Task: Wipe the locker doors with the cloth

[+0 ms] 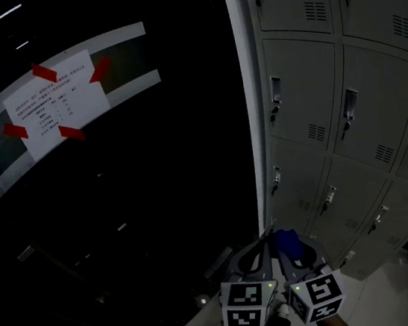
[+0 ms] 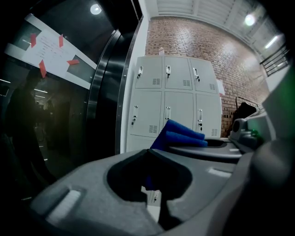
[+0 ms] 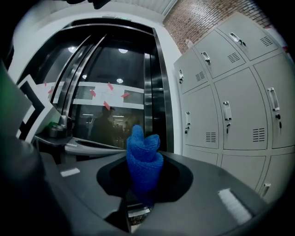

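- Two tools are in use: the left hand-held gripper (image 1: 266,242) and the right hand-held gripper (image 1: 293,248), side by side with their marker cubes toward the head camera, near the lower left corner of the locker bank (image 1: 262,150).
- Left hand-held gripper: jaws closed tip to tip, with nothing clamped between them.
- Right hand-held gripper: jaws clamped on the cloth (image 3: 144,159).
- Cloth: blue and knitted, bunched into a roll that stands upright out of the right jaws. It is held in the air just beside the left gripper's tips and apart from the doors.
- Locker doors (image 1: 307,91): grey metal, each with a handle and a louvred vent, all closed.
- Glass wall (image 1: 157,203): dark, adjoining the left edge of the locker bank. It carries a white paper notice (image 1: 56,104) fixed with strips of red tape (image 1: 44,72).
- Brick wall (image 2: 184,37): visible behind and above the lockers in the left gripper view.
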The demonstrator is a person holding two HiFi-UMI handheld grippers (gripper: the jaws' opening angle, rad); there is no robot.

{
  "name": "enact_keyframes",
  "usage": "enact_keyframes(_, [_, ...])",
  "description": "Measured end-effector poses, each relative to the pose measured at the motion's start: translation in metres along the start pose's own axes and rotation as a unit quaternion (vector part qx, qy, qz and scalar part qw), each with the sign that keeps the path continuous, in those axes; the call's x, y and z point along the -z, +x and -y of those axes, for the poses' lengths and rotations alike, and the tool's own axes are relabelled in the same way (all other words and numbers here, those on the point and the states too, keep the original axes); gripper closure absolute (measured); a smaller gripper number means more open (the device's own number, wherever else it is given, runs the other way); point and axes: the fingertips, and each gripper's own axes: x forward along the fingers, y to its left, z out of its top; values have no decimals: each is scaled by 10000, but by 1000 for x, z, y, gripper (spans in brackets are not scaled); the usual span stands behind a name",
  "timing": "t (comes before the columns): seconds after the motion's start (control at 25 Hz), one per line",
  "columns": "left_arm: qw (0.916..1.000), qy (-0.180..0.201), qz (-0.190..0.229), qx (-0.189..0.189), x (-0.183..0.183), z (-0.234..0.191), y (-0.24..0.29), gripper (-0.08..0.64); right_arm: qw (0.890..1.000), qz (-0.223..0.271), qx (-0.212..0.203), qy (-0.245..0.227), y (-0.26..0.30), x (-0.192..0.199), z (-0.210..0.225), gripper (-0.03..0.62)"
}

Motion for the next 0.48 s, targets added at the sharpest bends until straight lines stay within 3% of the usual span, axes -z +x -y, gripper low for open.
enact_keyframes(0.48, [9999,67,66,-65,-45,-37,142,558,9999,158,-49,-21,116,-25,99,504])
